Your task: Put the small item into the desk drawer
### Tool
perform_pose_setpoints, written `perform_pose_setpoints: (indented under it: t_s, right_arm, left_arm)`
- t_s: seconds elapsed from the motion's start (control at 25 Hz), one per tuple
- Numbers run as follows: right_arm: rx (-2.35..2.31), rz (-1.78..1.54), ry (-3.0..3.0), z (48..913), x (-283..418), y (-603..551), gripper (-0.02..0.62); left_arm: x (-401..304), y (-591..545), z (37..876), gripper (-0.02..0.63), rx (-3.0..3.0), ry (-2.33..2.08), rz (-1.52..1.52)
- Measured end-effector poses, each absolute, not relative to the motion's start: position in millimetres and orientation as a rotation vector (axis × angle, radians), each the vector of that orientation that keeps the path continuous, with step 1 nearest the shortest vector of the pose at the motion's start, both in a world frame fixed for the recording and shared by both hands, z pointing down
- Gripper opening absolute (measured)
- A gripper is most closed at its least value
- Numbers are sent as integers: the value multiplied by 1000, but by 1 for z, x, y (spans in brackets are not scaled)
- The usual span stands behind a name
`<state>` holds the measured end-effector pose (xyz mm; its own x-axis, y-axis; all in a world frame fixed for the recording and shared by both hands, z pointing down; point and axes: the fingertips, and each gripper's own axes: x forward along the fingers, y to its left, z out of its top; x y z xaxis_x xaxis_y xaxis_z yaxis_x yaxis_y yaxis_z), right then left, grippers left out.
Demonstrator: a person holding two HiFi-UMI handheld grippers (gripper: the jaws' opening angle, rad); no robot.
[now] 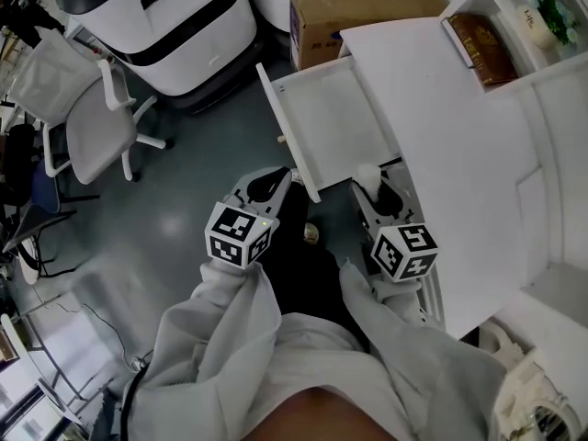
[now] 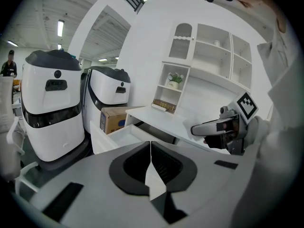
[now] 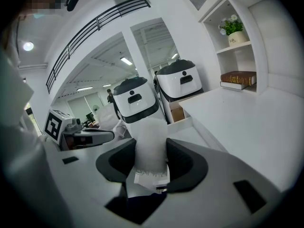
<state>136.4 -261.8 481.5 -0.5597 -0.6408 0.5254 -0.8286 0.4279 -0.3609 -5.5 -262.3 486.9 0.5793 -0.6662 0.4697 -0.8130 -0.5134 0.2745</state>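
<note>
The white desk (image 1: pixel 441 136) has its drawer (image 1: pixel 335 127) pulled out to the left, and what shows of its inside is bare. My right gripper (image 1: pixel 372 184) hovers just short of the drawer's near end, shut on a small white packet (image 1: pixel 367 173). In the right gripper view the packet (image 3: pixel 149 146) stands upright between the dark pads of my right gripper (image 3: pixel 151 151). My left gripper (image 1: pixel 274 182) hangs beside the drawer front, over the floor. Seen in the left gripper view, my left gripper (image 2: pixel 150 146) has its jaws together on nothing, with the drawer (image 2: pixel 118 134) ahead.
Two white-and-black machines (image 1: pixel 170 16) and a cardboard box (image 1: pixel 354 16) stand beyond the drawer. An office chair (image 1: pixel 87 118) is at the left. On the desk's shelf unit sit a brown book (image 1: pixel 480 49) and a potted plant (image 1: pixel 549 15).
</note>
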Motion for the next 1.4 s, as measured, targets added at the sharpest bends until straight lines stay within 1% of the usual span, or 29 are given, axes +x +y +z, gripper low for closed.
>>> perform_pose_setpoints:
  t_s: [0.52,1.0,1.24,1.4]
  right_arm:
    - [1135,847,-2226,546,109,-313,195]
    - [745,695,-2097,642,62,-346,195]
    - [495,652,-2030,687,49,-345,195]
    - [319,530,-1979,714,50,-335,195]
  left_arm:
    - [-37,-322,521,18,2248,-1173,438]
    - [-46,-380,548,18,2221,-1152,479]
    - [-59,-389,564,18,2182,-1158,490]
    - [-64,-393,571,18,2164,-1161,489]
